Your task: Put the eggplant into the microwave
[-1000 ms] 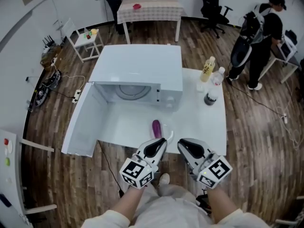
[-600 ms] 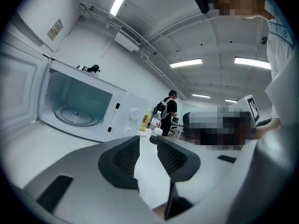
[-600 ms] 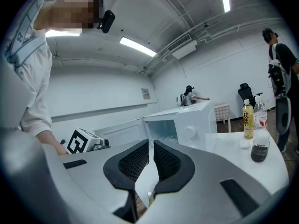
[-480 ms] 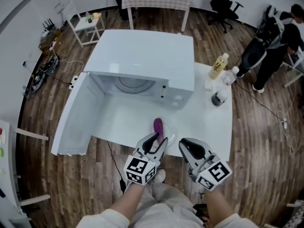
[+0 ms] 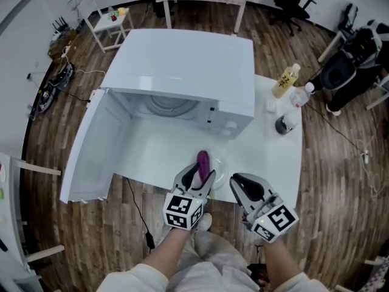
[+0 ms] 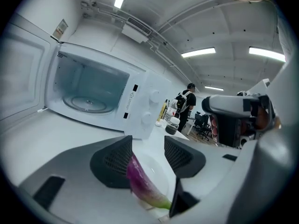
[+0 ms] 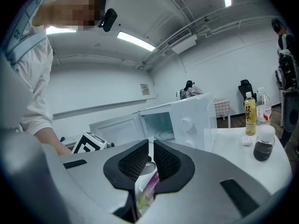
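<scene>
Eggplant [image 5: 203, 161] lies ungripped between jaws of left tool [image 5: 202, 176], just opening wide; tool nearer than before. Right tool [image 5: 238, 182] narrow.

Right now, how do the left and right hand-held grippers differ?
The left hand-held gripper: jaws apart, just been opening, eggplant between them; the right hand-held gripper: jaws nearly together, nothing gripped. Left is at the eggplant; right stands off beside it. Both point toward the open microwave.
</scene>
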Demonstrator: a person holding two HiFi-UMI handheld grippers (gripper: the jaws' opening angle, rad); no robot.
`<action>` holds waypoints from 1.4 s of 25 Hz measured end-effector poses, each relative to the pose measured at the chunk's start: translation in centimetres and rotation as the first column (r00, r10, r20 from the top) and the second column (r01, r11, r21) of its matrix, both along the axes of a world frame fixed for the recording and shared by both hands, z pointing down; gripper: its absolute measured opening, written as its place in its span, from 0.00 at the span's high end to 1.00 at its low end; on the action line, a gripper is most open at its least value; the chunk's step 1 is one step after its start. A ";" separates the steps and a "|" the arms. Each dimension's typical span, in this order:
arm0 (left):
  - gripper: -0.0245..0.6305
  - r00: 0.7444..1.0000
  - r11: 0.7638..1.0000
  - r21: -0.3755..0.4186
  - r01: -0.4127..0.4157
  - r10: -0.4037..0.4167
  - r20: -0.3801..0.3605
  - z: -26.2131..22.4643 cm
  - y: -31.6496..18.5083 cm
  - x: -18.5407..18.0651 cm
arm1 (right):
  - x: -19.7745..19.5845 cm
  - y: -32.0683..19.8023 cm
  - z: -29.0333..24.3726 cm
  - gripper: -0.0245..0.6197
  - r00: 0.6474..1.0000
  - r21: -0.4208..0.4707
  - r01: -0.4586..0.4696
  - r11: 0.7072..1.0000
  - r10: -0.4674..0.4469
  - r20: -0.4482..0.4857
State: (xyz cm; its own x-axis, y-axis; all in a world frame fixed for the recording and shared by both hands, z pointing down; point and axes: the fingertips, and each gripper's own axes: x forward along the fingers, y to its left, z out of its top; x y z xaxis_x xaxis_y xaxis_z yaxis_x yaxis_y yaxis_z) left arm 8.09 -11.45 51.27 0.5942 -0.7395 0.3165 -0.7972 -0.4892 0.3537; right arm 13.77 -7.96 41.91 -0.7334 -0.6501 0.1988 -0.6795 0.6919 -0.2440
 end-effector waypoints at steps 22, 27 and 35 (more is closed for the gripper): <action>0.52 0.979 0.953 -0.295 0.069 -0.008 0.202 7.9 -0.4 0.2 | 0.5 -0.7 1.6 0.90 1.000 -0.037 -0.010 0.999 0.010 0.003; 0.52 0.972 0.936 -0.342 0.081 0.001 0.233 9.2 -0.1 0.0 | 0.5 -0.5 1.8 0.90 1.000 -0.042 -0.013 0.999 0.013 0.003; 0.58 0.973 0.927 -0.367 0.078 0.009 0.231 9.3 0.1 0.0 | 0.7 -0.2 1.7 0.90 1.000 -0.047 -0.031 0.998 0.031 0.004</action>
State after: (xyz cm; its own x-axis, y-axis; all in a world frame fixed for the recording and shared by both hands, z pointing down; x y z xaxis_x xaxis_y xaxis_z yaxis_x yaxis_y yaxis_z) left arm 8.07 -11.37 60.60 0.4518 -0.5611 0.6936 -0.8907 -0.3284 0.3144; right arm 14.42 -8.15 43.58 -0.7142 -0.6623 0.2264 -0.6991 0.6584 -0.2790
